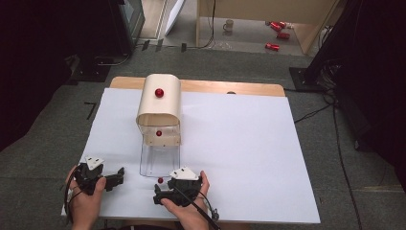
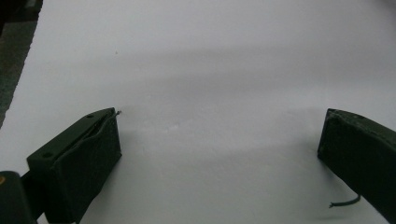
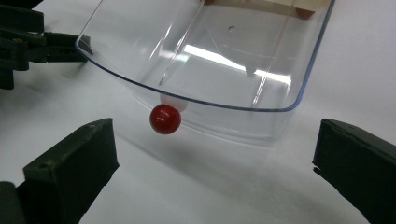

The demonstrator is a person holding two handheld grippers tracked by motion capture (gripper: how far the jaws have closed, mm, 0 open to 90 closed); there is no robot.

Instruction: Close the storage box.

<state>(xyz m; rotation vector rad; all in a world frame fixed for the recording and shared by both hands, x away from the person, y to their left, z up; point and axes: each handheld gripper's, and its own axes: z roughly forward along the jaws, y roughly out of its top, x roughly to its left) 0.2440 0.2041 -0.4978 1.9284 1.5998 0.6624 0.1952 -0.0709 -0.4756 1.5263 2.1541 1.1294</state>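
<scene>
Right gripper (image 3: 215,154) gapes empty, red knob (image 3: 165,118) just ahead on the clear drawer (image 3: 210,60) (its wooden box (image 1: 159,103) seen from above); left gripper (image 2: 217,140) spread over bare table (image 2: 210,70).

I sit at a white-topped table (image 1: 249,143) with a wooden far edge; grey carpet floor (image 1: 311,67) surrounds it; beyond stands a pale wooden unit (image 1: 306,9), with a mug (image 1: 229,25) and red cans (image 1: 277,28) beneath it; dark equipment flanks both sides.

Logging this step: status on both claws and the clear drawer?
Left claw open, empty. Right claw open before red knob. Clear drawer pulled out. Path clear.
</scene>
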